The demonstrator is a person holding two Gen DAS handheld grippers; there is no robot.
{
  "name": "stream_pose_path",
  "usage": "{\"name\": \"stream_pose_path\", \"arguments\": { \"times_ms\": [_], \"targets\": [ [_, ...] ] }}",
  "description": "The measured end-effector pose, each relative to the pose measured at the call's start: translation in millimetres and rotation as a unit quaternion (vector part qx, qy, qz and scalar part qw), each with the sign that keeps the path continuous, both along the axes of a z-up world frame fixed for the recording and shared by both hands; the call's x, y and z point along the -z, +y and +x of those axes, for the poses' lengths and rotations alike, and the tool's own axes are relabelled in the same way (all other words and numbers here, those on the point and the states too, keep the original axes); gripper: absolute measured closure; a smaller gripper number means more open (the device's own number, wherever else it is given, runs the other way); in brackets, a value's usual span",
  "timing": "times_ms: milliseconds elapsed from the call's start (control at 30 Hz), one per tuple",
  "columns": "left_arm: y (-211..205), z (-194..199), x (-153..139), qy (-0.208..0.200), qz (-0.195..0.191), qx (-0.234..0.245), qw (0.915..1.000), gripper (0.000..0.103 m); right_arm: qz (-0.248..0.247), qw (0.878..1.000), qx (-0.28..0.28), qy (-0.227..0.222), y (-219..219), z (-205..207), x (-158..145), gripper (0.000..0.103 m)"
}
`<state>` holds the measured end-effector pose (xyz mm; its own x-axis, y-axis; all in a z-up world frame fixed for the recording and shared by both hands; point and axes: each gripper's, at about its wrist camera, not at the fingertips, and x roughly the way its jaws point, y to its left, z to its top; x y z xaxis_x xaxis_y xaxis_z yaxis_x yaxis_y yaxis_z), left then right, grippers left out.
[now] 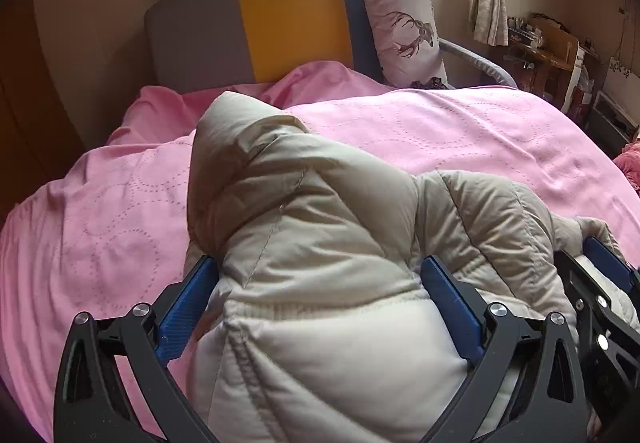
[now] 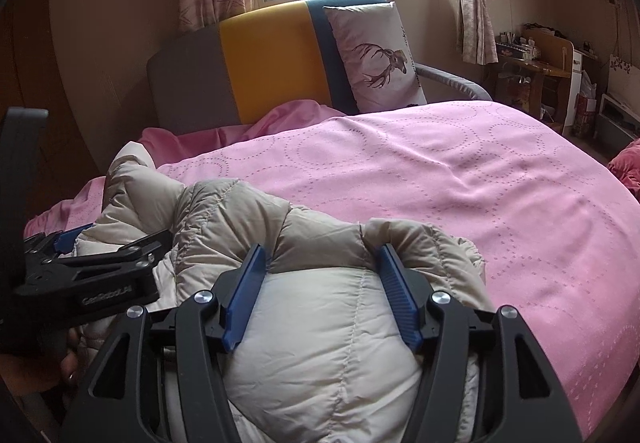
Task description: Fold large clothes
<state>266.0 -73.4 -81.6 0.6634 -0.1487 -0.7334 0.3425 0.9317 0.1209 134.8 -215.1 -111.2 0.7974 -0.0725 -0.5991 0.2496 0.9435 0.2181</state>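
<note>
- Your left gripper [image 1: 320, 275] has its jaws spread wide around a thick bulge of the beige quilted puffer jacket [image 1: 312, 227]; the blue pads [image 1: 188, 307] press into the padding on both sides, so it has a bulky fold in hand rather than a thin edge.
- Your right gripper [image 2: 322, 263] stands just beside it, jaws narrower but far from closed, clamped on another padded roll of the same jacket.
- Expect the jacket to handle as light, soft and springy: the filling will squash under the pads and puff back once let go, and the smooth shell looks likely to slip.
- You would do better, I judge, to hold at a stitched seam or hem, where the cloth is flatter and firmer, than on a puffed panel.
- The jacket looks pale beige with a lighter cream panel nearest the jaws, stitched in broad channels, heaped and creased, not flat.
- It lies at the near side of the pink bedspread with dotted circle stitching [image 2: 460, 179], one part reaching away toward the grey, yellow and blue headboard [image 1: 280, 19].
- A white cushion printed with a stag [image 2: 376, 59] leans against that headboard, well apart from the jacket.
</note>
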Motion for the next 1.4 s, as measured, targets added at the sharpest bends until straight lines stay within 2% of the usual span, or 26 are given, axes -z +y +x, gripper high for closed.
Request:
{"name": "stream_pose_path", "arguments": {
  "times_ms": [67, 167, 200, 233, 300, 400, 467, 533, 633, 700, 800, 933, 1033, 1167, 1300, 1400],
  "targets": [
    [9.9, -18.4, -6.7, -0.002, -0.015, -0.001, 0.9999, 0.003, -0.009, 1.0, -0.002, -0.002, 2.4, -2.3, -3.2, 0.042],
    [24.4, -43.2, -13.2, -0.004, -0.046, 0.004, 0.9989, 0.003, -0.018, 1.0, -0.01, -0.011, 5.9, -8.8, -9.7, 0.033],
    [28.4, -49.9, -14.5, -0.005, -0.054, 0.005, 0.9985, 0.003, -0.018, 1.0, -0.017, -0.015, 6.1, -12.3, -12.6, 0.026],
    [34.3, -59.2, -15.4, -0.003, -0.065, 0.011, 0.9978, 0.003, -0.019, 0.999, -0.021, -0.017, 6.0, -16.3, -15.8, 0.011],
    [43.6, -73.5, -15.6, 0.001, -0.081, 0.021, 0.9965, 0.003, -0.022, 0.999, -0.02, -0.019, 6.1, -29.1, -24.1, 0.002],
    [62.0, -94.3, -15.3, 0.004, -0.1, 0.024, 0.9947, 0.003, -0.014, 1.0, -0.012, -0.019, 3.8, -54.7, -31.2, 0.002],
    [73.2, -106.0, -10.8, 0.0, -0.114, 0.021, 0.9932, 0.003, 0.007, 1.0, -0.005, -0.005, -1.6, -67.0, -24.9, 0.002],
    [79.7, -107.9, -1.0, 0.016, -0.129, 0.021, 0.9913, 0.003, 0.057, 0.998, -0.007, 0.019, -13.0, -71.9, -6.2, 0.002],
    [76.5, -94.4, 16.3, 0.068, -0.14, 0.028, 0.9875, 0.003, 0.13, 0.99, -0.005, 0.045, -30.8, -71.4, 26.3, 0.002],
    [70.8, -90.5, 23.0, 0.067, -0.13, 0.038, 0.9885, 0.003, 0.156, 0.987, -0.01, 0.042, -38.5, -69.6, 36.9, 0.002],
    [72.3, -90.8, 22.5, 0.064, -0.131, 0.042, 0.9884, 0.003, 0.186, 0.981, -0.017, 0.05, -45.5, -70.3, 37.6, 0.002],
    [91.9, -94.8, 14.9, 0.094, -0.183, 0.029, 0.9781, 0.003, 0.218, 0.973, -0.024, 0.066, -54.2, -80.1, 27.4, 0.002],
    [106.0, -102.3, 10.7, 0.116, -0.22, 0.024, 0.9683, 0.003, 0.213, 0.973, -0.046, 0.071, -54.5, -92.1, 15.3, 0.002],
    [120.6, -103.4, 13.9, 0.16, -0.262, 0.045, 0.9507, 0.003, 0.199, 0.973, -0.073, 0.086, -58.0, -99.3, 10.5, 0.002],
    [127.8, -106.3, 18.2, 0.173, -0.284, 0.034, 0.9425, 0.003, 0.196, 0.973, -0.071, 0.095, -60.0, -102.4, 4.0, 0.002],
    [131.2, -104.7, 18.7, 0.169, -0.303, 0.028, 0.9374, 0.003, 0.187, 0.977, -0.064, 0.085, -57.4, -93.0, -7.6, 0.002]
  ]
}}
